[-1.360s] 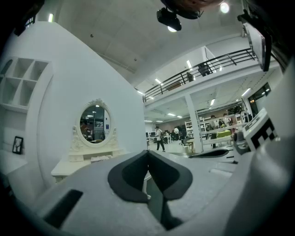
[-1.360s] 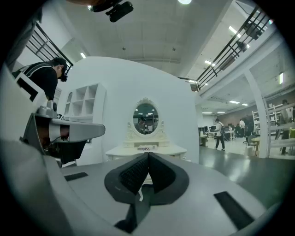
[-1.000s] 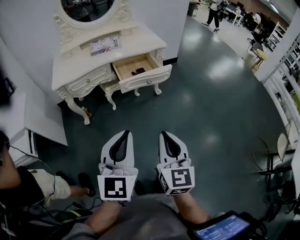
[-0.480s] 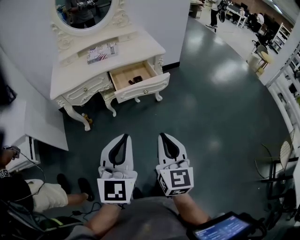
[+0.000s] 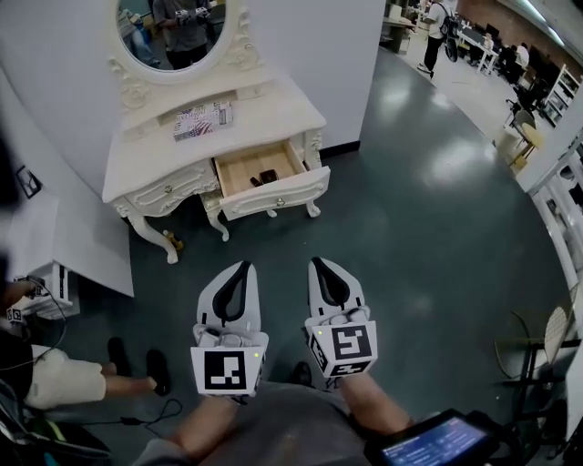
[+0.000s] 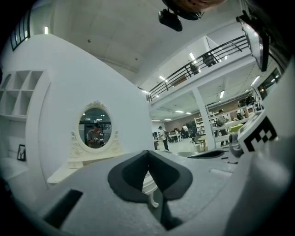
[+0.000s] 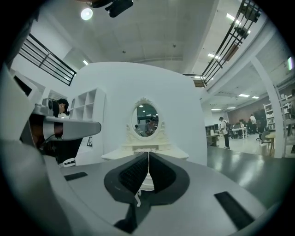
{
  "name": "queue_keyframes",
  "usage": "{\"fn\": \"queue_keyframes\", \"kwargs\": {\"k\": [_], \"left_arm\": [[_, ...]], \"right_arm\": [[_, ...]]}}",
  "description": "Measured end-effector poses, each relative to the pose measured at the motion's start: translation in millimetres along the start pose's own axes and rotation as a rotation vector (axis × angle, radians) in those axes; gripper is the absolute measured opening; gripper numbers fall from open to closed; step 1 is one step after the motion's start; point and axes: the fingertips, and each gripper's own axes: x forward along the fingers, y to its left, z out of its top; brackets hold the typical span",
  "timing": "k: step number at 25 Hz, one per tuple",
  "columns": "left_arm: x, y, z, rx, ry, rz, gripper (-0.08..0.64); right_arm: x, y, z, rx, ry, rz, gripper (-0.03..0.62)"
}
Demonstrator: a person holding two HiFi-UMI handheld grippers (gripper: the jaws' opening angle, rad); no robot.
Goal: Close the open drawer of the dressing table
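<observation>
The left gripper (image 5: 244, 266) and right gripper (image 5: 314, 261) are held with jaws pressed together, empty, over the floor (image 5: 410, 227). The drawer (image 5: 264, 173) is seen pulled out at the front right corner of the dressing table (image 5: 273, 100), well apart from both.

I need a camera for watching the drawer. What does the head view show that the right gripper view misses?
Head view only: the open drawer, a dark item inside it, the booklet on top. Right gripper view only: a ceiling light and wall shelves. Both: the dressing table, its oval mirror, and the right gripper, fingers together.
</observation>
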Motion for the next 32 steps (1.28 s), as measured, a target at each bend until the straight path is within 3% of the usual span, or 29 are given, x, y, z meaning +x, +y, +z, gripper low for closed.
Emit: {"fn": "queue_keyframes", "kwargs": {"k": [8, 17, 26, 32], "left_arm": [[18.8, 7.5, -6.9, 0.012, 0.022, 0.044, 0.015], [56.0, 39.6, -36.5, -0.038, 0.050, 0.035, 0.015], [128.9, 108.3, -73.4, -0.085, 0.105, 0.026, 0.015], [169.7, 154.8, -77.9, -0.080, 0.095, 0.017, 0.015]], "right_arm": [[24.8, -7.5, -5.1, 0.013, 0.002, 0.046, 0.015], [68.6, -9.2, -24.8, 0.001, 0.055, 0.037, 0.015], [161.4, -5.6, -49.6, 0.024, 0.133, 0.020, 0.014], [223.4, -1.6, -41.5, 0.031, 0.128, 0.011, 0.015]]}}
